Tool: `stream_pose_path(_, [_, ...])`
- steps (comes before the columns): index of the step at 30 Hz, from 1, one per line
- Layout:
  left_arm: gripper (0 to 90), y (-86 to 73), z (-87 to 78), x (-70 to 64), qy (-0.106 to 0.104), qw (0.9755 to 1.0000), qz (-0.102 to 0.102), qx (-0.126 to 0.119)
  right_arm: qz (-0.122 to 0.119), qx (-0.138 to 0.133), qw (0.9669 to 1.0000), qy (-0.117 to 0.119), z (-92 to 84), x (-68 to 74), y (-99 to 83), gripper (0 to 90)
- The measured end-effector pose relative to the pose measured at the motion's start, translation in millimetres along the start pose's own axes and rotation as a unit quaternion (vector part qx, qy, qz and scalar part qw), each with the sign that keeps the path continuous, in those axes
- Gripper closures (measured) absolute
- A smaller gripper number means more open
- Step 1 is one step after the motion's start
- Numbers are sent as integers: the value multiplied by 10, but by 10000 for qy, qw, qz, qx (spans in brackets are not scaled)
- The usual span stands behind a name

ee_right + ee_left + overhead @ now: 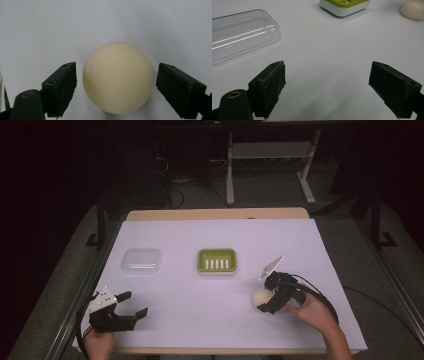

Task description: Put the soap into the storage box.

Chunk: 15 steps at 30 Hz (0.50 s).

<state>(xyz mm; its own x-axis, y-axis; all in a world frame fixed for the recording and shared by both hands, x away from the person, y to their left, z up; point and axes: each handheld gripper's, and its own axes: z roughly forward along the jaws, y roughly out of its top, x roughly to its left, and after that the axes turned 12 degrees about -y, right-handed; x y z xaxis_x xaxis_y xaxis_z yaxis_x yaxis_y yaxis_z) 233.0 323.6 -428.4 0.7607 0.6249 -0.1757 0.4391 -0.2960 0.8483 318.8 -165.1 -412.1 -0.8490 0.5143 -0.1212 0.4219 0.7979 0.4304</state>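
A cream round soap (261, 297) (118, 77) lies on the white table sheet at the right front. My right gripper (269, 296) (116, 91) is open around it, one jaw on each side with small gaps, not touching. A green and white soap dish (216, 260) (344, 6) sits at the table's middle. A clear plastic lid (141, 260) (239, 35) lies to the dish's left. My left gripper (134, 304) (327, 87) rests open at the front left with nothing between its jaws. The soap (413, 9) also appears at the far right of the left gripper view.
The white sheet (220, 315) covers a wooden table whose far edge (215, 214) shows beyond it. White desk legs (230, 170) and cables stand on the floor behind. Bare sheet lies between the two grippers.
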Motion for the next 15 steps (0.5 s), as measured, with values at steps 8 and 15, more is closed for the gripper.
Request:
stream_pose_path(8, [130, 0, 7, -5, -15, 10000, -18, -1, 25, 144, 9999, 36, 83, 2, -8, 163])
stream_pose_path(15, [130, 0, 6, -6, -13, 10000, -30, -7, 9, 219, 9998, 40, 128, 5, 1, 172])
